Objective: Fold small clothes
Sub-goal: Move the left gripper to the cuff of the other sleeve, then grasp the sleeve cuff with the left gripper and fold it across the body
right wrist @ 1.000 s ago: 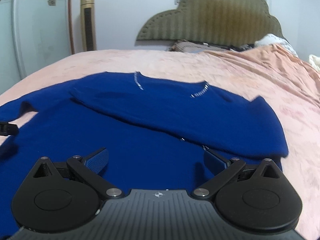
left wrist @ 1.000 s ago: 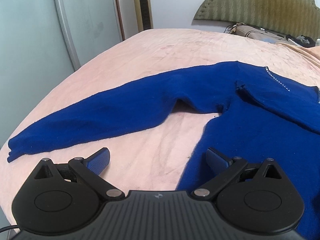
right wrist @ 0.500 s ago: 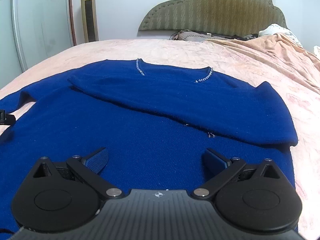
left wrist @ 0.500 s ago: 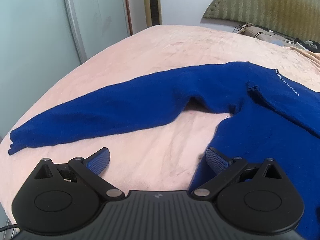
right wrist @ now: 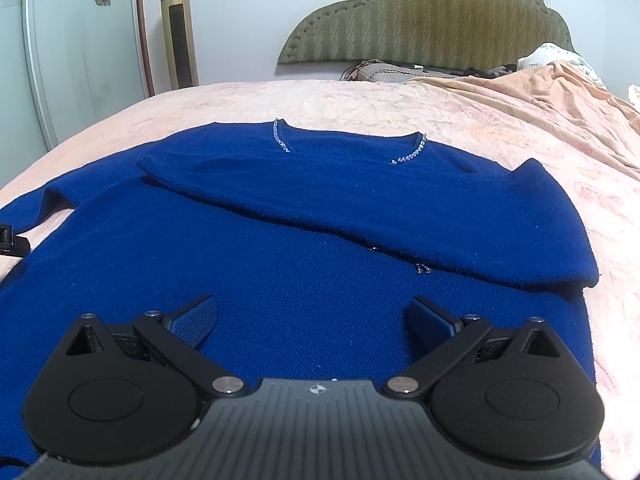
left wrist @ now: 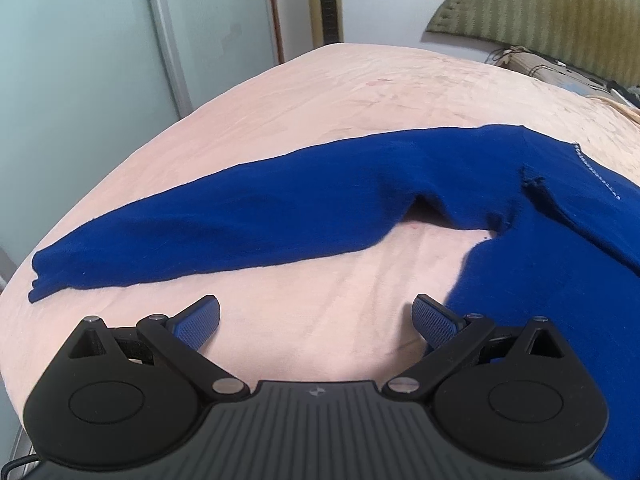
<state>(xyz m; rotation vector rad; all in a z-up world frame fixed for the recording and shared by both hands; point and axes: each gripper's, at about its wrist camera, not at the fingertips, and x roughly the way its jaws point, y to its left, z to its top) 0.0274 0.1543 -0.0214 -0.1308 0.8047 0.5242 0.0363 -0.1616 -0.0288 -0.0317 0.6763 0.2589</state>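
Bed: we work on the pink-covered bed (left wrist: pixel 328 112), which fills both views from centre to lower edge.
Sweater: the blue sweater (right wrist: pixel 256 248) lies flat mid-frame in the right view, neckline towards the headboard, one sleeve already folded across the chest.
Open sleeve: the other sleeve (left wrist: pixel 224 224) stretches from centre right to lower left in the left view, its cuff near the bed's edge.
Left hand-held gripper: the left hand-held gripper (left wrist: pixel 316 316) is spread wide and empty at bottom centre, above bare bedding just below the sleeve.
Right hand-held gripper: the right hand-held gripper (right wrist: pixel 312 316) is likewise spread and empty, over the sweater's body.
Step, as we judge it: fold the open sleeve inward.
Doing it well: we would pinch near the cuff, lift only enough to clear the bedding, carry it across to match the folded sleeve, and steady the body with the right.
Change: the left view has swung leftward; the sleeve sits more central and the trunk has slid towards the right edge. The right view sits slightly closer; the sweater lies as before.
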